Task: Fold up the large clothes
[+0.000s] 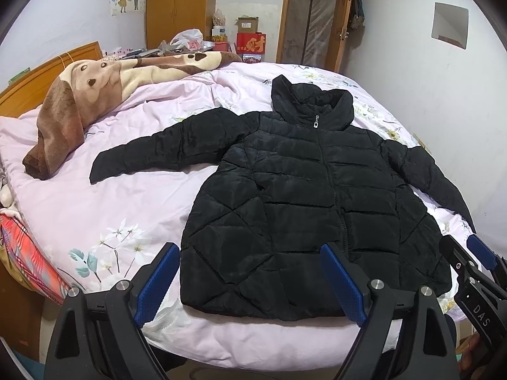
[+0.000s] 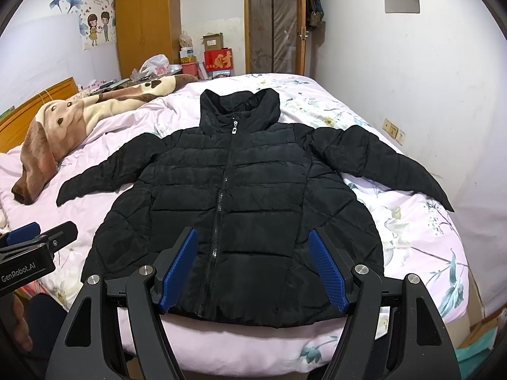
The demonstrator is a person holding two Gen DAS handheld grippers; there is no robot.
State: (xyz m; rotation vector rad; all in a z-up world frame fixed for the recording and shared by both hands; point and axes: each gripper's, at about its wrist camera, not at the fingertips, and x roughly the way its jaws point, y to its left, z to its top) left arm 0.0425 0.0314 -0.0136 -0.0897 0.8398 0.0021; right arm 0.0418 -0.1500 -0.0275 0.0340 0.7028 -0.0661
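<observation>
A black quilted puffer jacket (image 1: pixel 304 183) lies flat on the bed, front up, zipped, collar away from me, both sleeves spread out. It also shows in the right wrist view (image 2: pixel 253 190). My left gripper (image 1: pixel 250 253) is open and empty, held above the jacket's hem at its left corner. My right gripper (image 2: pixel 253 237) is open and empty, held above the middle of the hem. The right gripper shows at the right edge of the left wrist view (image 1: pixel 469 253), and the left gripper shows at the left edge of the right wrist view (image 2: pixel 41 231).
The bed has a pink floral duvet (image 1: pixel 104 209) (image 2: pixel 412 221). A brown and cream blanket (image 1: pixel 82 101) lies bunched at the far left near the wooden headboard (image 1: pixel 35 79). A wardrobe (image 2: pixel 145 22), boxes and a door (image 2: pixel 272 22) stand behind the bed. The wall is close on the right.
</observation>
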